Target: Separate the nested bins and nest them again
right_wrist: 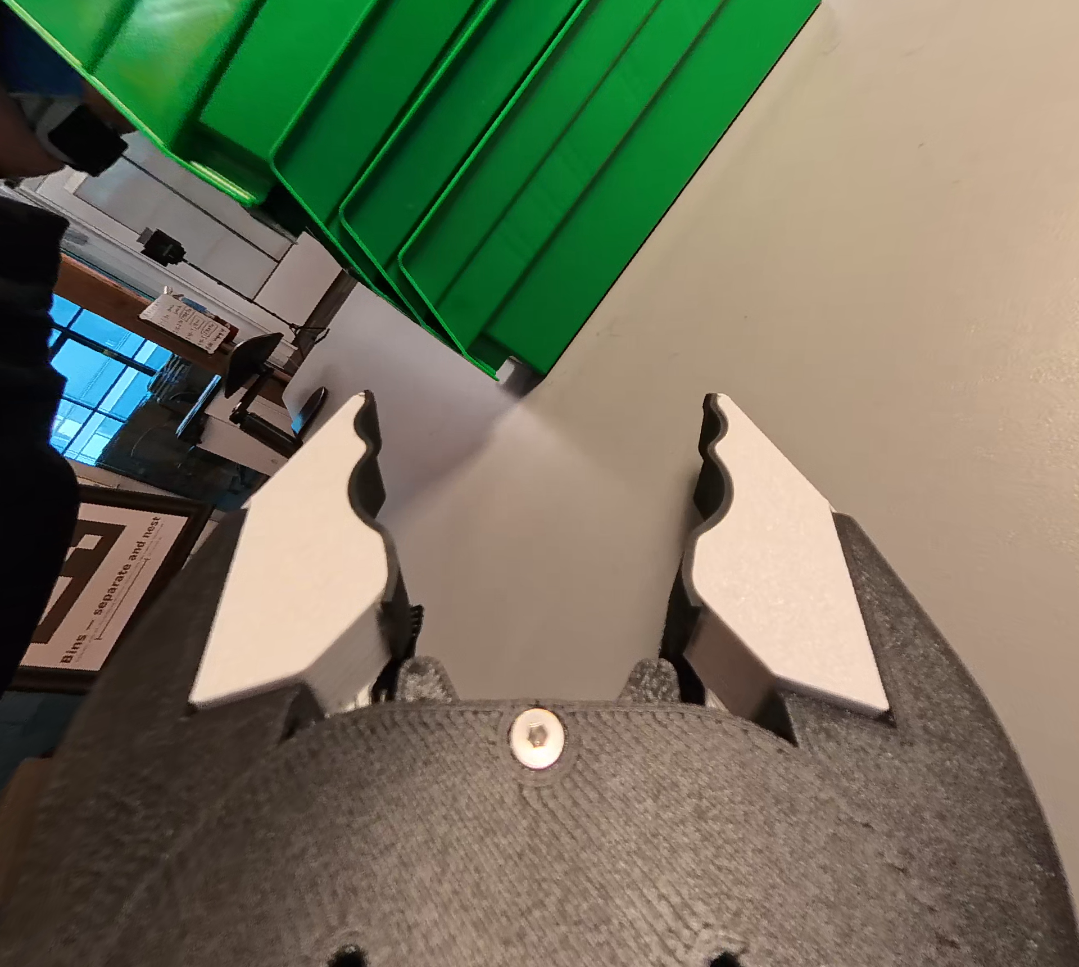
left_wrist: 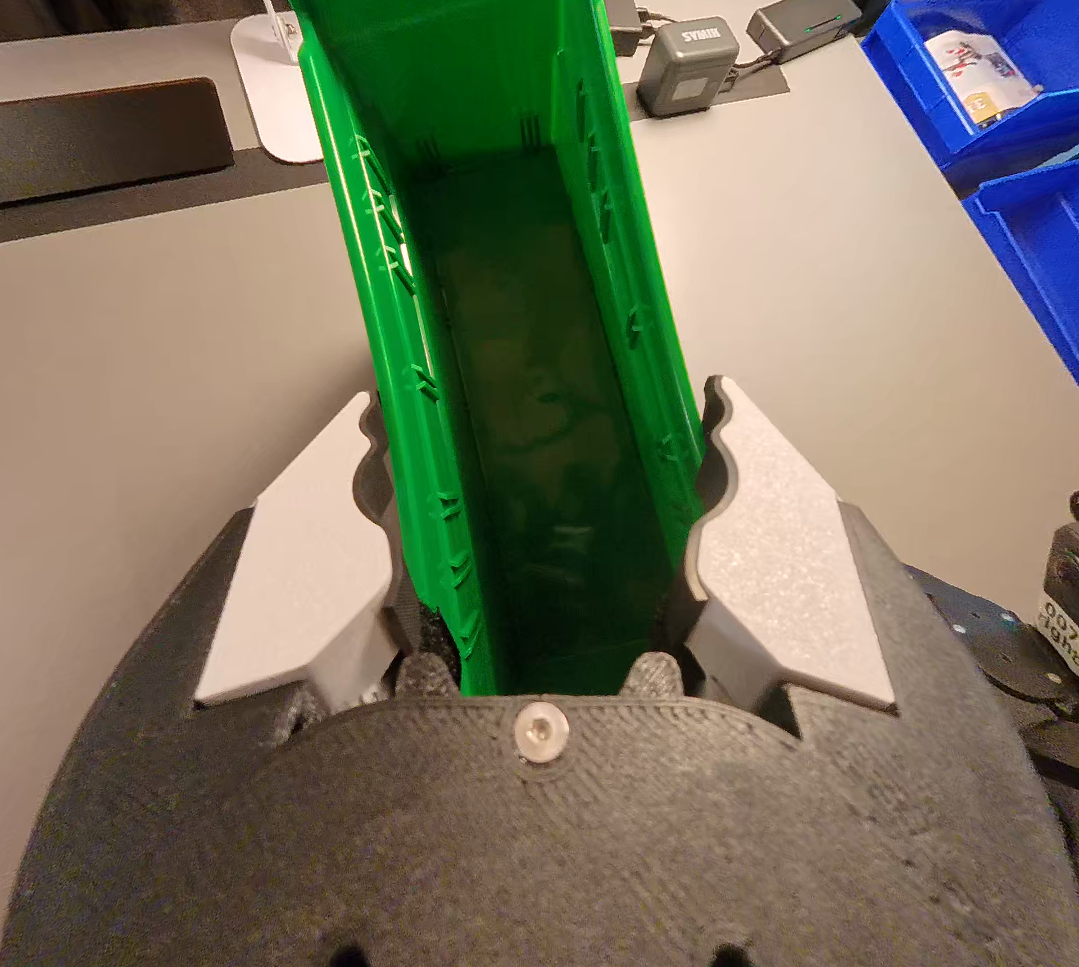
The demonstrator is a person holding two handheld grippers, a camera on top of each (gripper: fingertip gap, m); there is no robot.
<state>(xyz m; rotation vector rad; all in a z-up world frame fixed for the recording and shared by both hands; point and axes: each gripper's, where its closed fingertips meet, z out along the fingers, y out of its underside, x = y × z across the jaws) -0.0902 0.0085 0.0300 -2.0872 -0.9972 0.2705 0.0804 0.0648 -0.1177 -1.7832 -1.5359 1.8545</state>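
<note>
A green bin (left_wrist: 525, 214) fills the left wrist view, and I look into its open top, with its far end raised above the table (left_wrist: 175, 325). My left gripper (left_wrist: 540, 413) straddles its near end with the fingers spread wide. The pads (left_wrist: 715, 448) lie right beside the side walls without clearly pressing on them. In the right wrist view a stack of nested green bins (right_wrist: 467, 92) lies ahead with several rims showing, resting on the table (right_wrist: 817, 296). My right gripper (right_wrist: 540, 413) is open and empty, short of the stack.
Blue bins (left_wrist: 992, 63) stand at the right edge, one holding a white item. Grey chargers with cables (left_wrist: 689, 68), a white stand base (left_wrist: 268, 80) and a black slab (left_wrist: 105, 133) lie at the back. A framed sign (right_wrist: 111, 582) and a dark sleeve (right_wrist: 29, 413) are on the left.
</note>
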